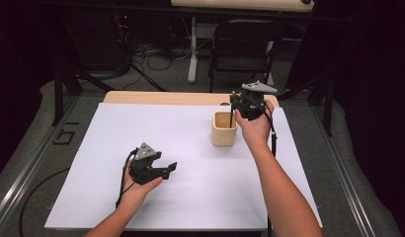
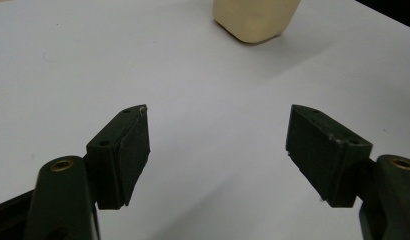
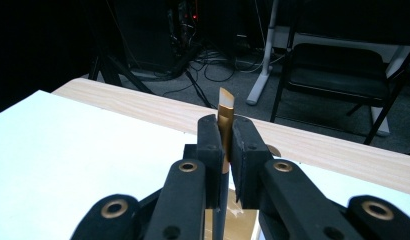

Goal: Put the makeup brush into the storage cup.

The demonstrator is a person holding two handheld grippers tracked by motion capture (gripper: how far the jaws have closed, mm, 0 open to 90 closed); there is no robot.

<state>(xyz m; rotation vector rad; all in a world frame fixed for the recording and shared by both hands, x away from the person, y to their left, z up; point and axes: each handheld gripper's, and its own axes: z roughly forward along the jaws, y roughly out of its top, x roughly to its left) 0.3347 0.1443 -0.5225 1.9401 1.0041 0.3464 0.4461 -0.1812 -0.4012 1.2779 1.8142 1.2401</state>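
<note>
My right gripper [image 1: 235, 101] [image 3: 224, 135] is shut on a thin brush [image 3: 225, 102] with a gold collar and a pale slanted tip that sticks up past the jaws. Its dark handle [image 1: 231, 117] runs straight down into a cream square cup [image 1: 224, 129] at the back right of the white sheet. At the front left, my left gripper [image 1: 168, 168] [image 2: 218, 145] rests low over the sheet, open, with nothing between its pads. From there the cup [image 2: 255, 20] stands well ahead.
The white sheet [image 1: 156, 133] covers a wooden table whose far edge [image 3: 143, 107] shows bare wood. Beyond it stand a black folding chair [image 1: 242, 42], a table leg and floor cables. A cable trails from each gripper toward the front.
</note>
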